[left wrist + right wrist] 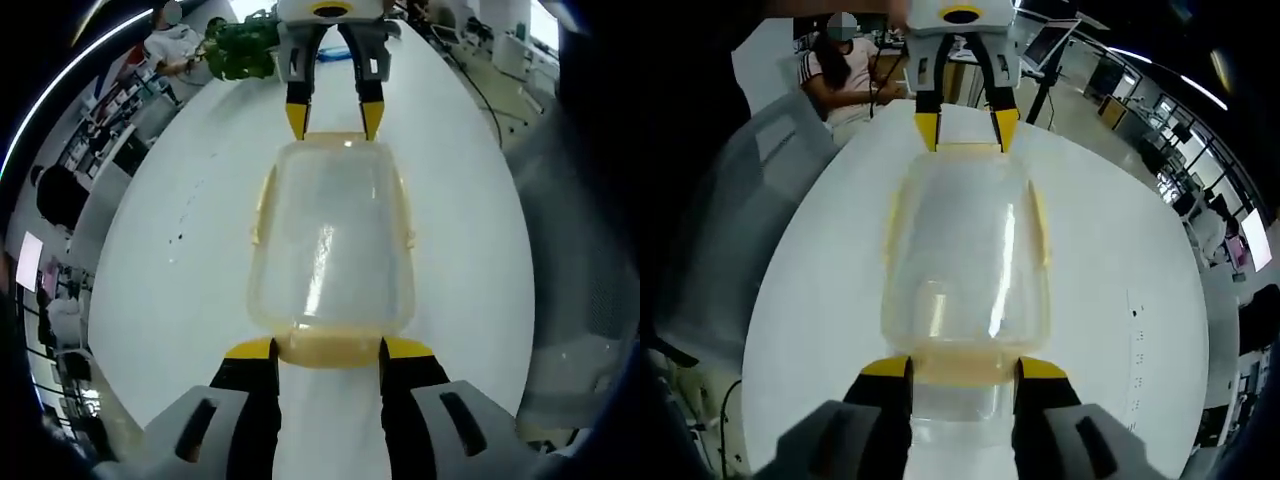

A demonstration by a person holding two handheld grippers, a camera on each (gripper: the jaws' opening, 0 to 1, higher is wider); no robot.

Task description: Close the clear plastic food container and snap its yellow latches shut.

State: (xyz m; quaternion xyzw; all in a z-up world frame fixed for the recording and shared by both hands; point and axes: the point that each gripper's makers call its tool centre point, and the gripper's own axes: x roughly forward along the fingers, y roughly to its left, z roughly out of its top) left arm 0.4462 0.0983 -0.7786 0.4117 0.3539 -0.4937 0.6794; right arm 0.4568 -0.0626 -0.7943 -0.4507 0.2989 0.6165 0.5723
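A clear plastic container with its lid on lies lengthwise on the white table, between my two grippers. Yellow latches run along its long sides. My left gripper is open, and its yellow tips straddle the near end latch. My right gripper is open too and straddles the opposite end latch. Each gripper shows at the far end in the other's view: the right gripper and the left gripper.
A green plant stands at the table's far edge, with a person behind it. Another person sits past the opposite edge. Grey chairs stand beside the table. Office desks lie beyond.
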